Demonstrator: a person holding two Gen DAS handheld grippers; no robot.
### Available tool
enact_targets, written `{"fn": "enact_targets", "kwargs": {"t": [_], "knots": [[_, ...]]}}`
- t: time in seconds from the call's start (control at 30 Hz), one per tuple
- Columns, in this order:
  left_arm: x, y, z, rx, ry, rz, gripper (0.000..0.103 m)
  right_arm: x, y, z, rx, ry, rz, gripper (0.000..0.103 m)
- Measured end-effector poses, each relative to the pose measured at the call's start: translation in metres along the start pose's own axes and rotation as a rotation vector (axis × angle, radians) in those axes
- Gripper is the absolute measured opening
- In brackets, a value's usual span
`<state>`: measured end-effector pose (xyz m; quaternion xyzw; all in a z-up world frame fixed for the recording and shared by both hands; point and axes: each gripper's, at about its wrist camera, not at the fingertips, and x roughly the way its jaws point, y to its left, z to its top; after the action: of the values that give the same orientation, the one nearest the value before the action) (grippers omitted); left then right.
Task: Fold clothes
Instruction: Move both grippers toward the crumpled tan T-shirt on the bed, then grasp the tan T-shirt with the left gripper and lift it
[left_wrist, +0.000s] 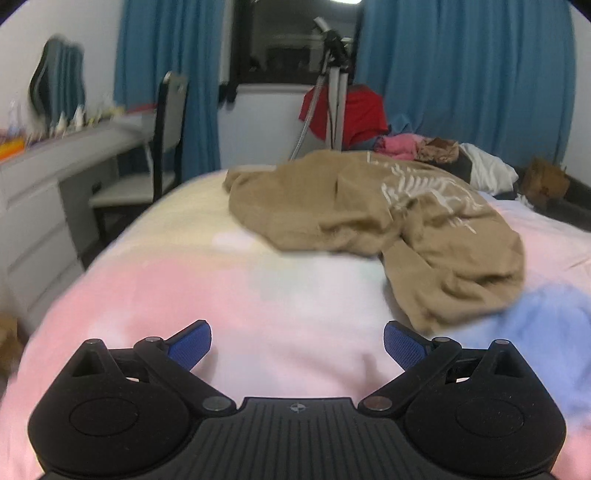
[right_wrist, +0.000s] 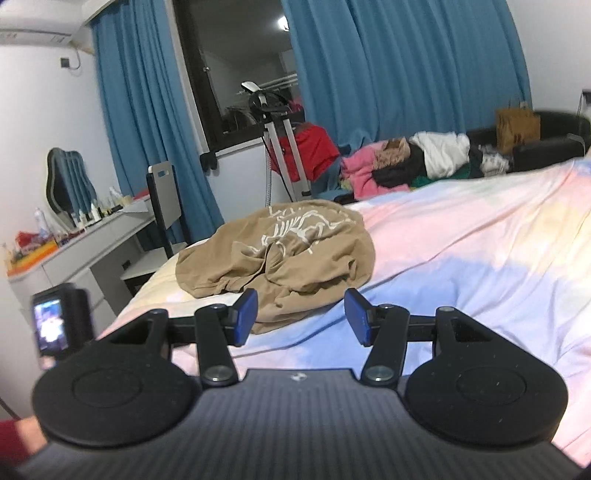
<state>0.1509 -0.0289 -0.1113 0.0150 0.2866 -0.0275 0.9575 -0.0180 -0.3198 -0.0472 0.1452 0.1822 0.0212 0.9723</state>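
Tan T-shirt (left_wrist: 369, 218), white skeleton-like print on chest. Bedspread (left_wrist: 229, 295) pastel patchwork: pink, white, pale yellow, periwinkle blue patch near right edge. Curtains (left_wrist: 465, 74) solid teal-blue. Left gripper (left_wrist: 297, 345) black body, blue textured pads (left_wrist: 190, 345); right gripper (right_wrist: 301, 317) same black with blue pads (right_wrist: 245, 317). Chair (right_wrist: 162, 206) grey panels, black frame. Dresser (left_wrist: 33, 206) light grey. Clothes pile (right_wrist: 413, 162): pink, white, black, brown, green pieces. Red garment (right_wrist: 314, 147) on silver tripod (right_wrist: 280, 155).

I see blue curtains (right_wrist: 388, 66) framing a dark window (right_wrist: 236, 70). A white dresser (right_wrist: 92, 254) and chair (right_wrist: 162, 206) stand left of the bed (right_wrist: 461, 236).
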Motion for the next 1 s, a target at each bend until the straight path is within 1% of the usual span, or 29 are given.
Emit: {"fn": "enact_targets", "kwargs": {"t": [0.07,0.13,0.17,0.2,0.27,0.3,0.33,0.4,0.47,0.5,0.53,0.57,0.6,0.63,0.67,0.73,0.8,0.87,1.0], "knots": [[0.022,-0.001,0.008,0.053,-0.032,-0.004,0.097,0.012,-0.006,-0.002,0.02,0.021,-0.005,0.056],[0.044,0.002,0.015,0.041,-0.021,-0.066,0.091,0.026,-0.01,-0.005,0.04,0.055,-0.01,0.056],[0.052,0.001,0.019,0.046,-0.03,-0.089,0.089,0.033,-0.012,-0.007,0.044,0.066,-0.002,0.056],[0.06,-0.001,0.022,0.052,-0.041,-0.111,0.088,0.039,-0.012,-0.009,0.033,0.067,-0.001,0.056],[0.073,-0.009,0.028,0.088,-0.074,-0.132,0.088,0.05,-0.007,-0.013,-0.001,0.065,-0.009,0.056],[0.079,-0.014,0.031,0.108,-0.082,-0.146,0.086,0.057,-0.005,-0.016,-0.01,0.071,-0.004,0.056],[0.086,-0.019,0.034,0.128,-0.09,-0.16,0.082,0.065,-0.004,-0.018,-0.017,0.076,0.003,0.056],[0.098,-0.027,0.037,0.164,-0.095,-0.169,0.076,0.084,-0.001,-0.024,-0.02,0.106,0.013,0.056],[0.116,-0.036,0.041,0.199,-0.074,-0.152,0.071,0.1,0.001,-0.029,-0.018,0.134,0.02,0.056],[0.126,-0.041,0.043,0.215,-0.063,-0.143,0.064,0.108,0.002,-0.032,-0.017,0.147,0.024,0.056],[0.138,-0.042,0.045,0.192,-0.03,-0.136,0.053,0.113,0.003,-0.034,-0.018,0.155,0.029,0.056],[0.144,-0.04,0.047,0.141,-0.027,-0.151,0.047,0.117,0.004,-0.038,-0.025,0.156,0.033,0.056],[0.151,-0.038,0.048,0.09,-0.024,-0.165,0.036,0.12,0.005,-0.041,-0.033,0.156,0.034,0.056],[0.152,-0.033,0.05,0.029,-0.032,-0.156,0.02,0.122,0.005,-0.044,-0.045,0.156,0.03,0.056],[0.151,-0.029,0.051,-0.014,-0.043,-0.153,0.015,0.124,0.005,-0.046,-0.048,0.161,0.026,0.056],[0.138,-0.024,0.054,-0.055,-0.09,-0.16,0.013,0.127,0.004,-0.049,-0.045,0.168,0.02,0.056],[0.118,-0.02,0.057,-0.08,-0.14,-0.163,0.012,0.125,0.002,-0.048,-0.036,0.148,0.018,0.056],[0.09,-0.014,0.061,-0.113,-0.174,-0.178,0.012,0.122,0.002,-0.048,-0.04,0.11,0.021,0.056],[0.018,-0.01,0.063,-0.113,-0.259,-0.23,0.01,0.113,0.004,-0.048,-0.045,0.052,0.042,0.056]]}}
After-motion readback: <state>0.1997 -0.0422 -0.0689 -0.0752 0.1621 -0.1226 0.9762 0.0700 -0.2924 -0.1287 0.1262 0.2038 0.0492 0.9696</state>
